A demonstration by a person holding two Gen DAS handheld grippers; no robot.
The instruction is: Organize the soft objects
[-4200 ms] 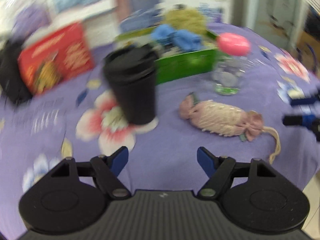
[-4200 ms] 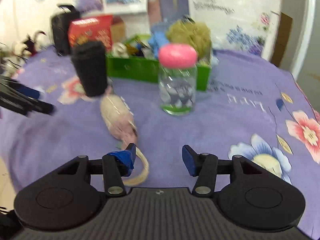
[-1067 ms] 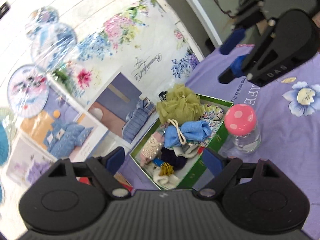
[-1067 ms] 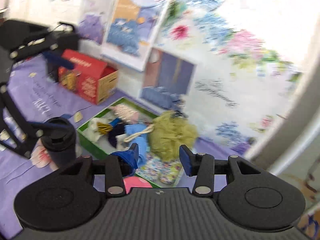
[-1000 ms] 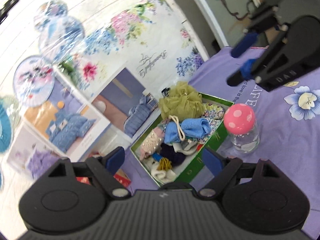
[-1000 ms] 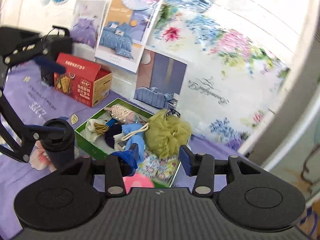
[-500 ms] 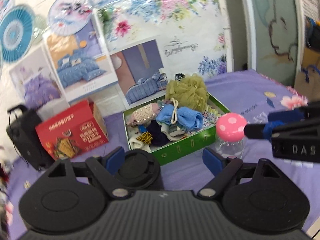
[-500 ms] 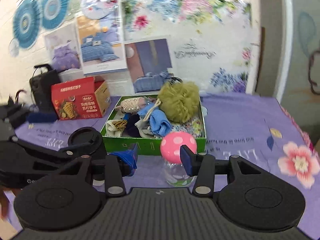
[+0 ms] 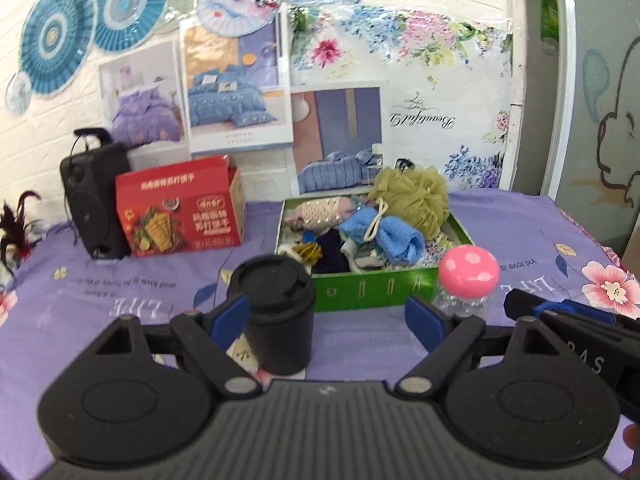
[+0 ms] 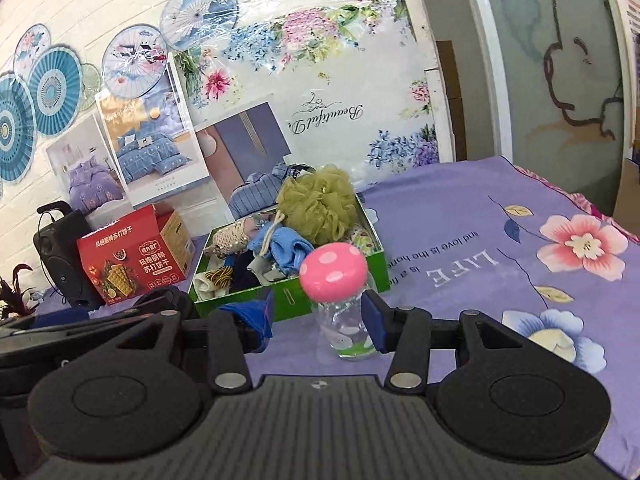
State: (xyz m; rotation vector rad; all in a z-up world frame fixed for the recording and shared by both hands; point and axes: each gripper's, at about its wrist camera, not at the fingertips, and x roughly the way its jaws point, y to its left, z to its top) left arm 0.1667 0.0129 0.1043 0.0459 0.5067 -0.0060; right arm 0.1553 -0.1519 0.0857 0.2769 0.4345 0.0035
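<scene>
A green box (image 9: 372, 290) on the purple tablecloth holds the soft things: a pink knitted mouse toy (image 9: 320, 212), a blue cloth (image 9: 384, 236) with a cord, an olive mesh sponge (image 9: 412, 200) and darker bits. In the right wrist view the same box (image 10: 288, 292), mouse toy (image 10: 232, 236) and sponge (image 10: 316, 204) show. My left gripper (image 9: 324, 320) stands open and empty, short of the box. My right gripper (image 10: 316, 316) is narrowly open with nothing held, and its tips (image 9: 532, 308) reach in from the right.
A black lidded cup (image 9: 276, 312) stands just beyond my left finger. A clear jar with a pink dotted lid (image 10: 334, 268) stands before the box, beyond my right fingers. A red carton (image 9: 180, 208) and black speaker (image 9: 96, 204) sit at the back left.
Both views have rolled upright and dropped towards the table, bringing cup and jar close. The mouse toy, which lay on the cloth several seconds ago, now lies in the box.
</scene>
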